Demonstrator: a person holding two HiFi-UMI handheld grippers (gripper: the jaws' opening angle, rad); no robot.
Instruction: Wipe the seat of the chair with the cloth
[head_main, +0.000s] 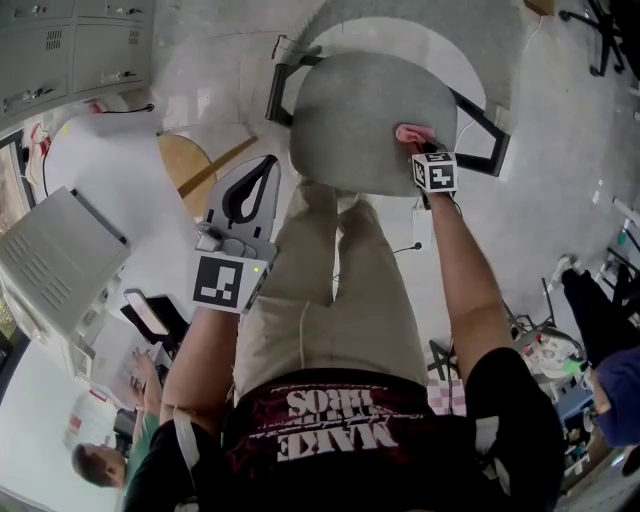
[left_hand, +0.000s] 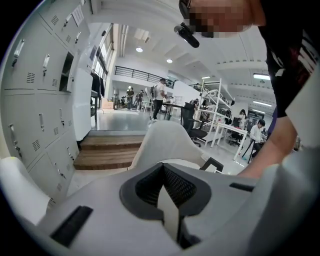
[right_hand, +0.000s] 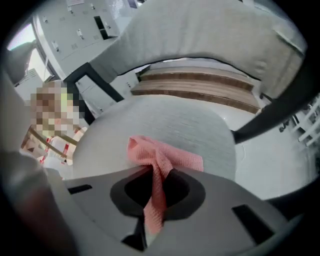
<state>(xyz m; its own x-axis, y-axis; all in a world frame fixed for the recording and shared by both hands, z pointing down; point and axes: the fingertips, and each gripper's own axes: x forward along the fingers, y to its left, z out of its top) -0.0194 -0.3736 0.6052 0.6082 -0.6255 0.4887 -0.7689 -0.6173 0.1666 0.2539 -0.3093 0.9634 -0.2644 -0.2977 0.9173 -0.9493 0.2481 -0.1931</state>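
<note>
pale floor and grey lockers frame a chair whose grey seat sits just ahead of your knees. your right gripper is clenched on the pink cloth. a fold is bunched ahead of the jaws and appears to lie on the seat toward its right side, so fabric rather than plastic meets the upholstery. your left gripper hangs off to the left, jaws together on nothing, probably parked clear of the wiping path.
</note>
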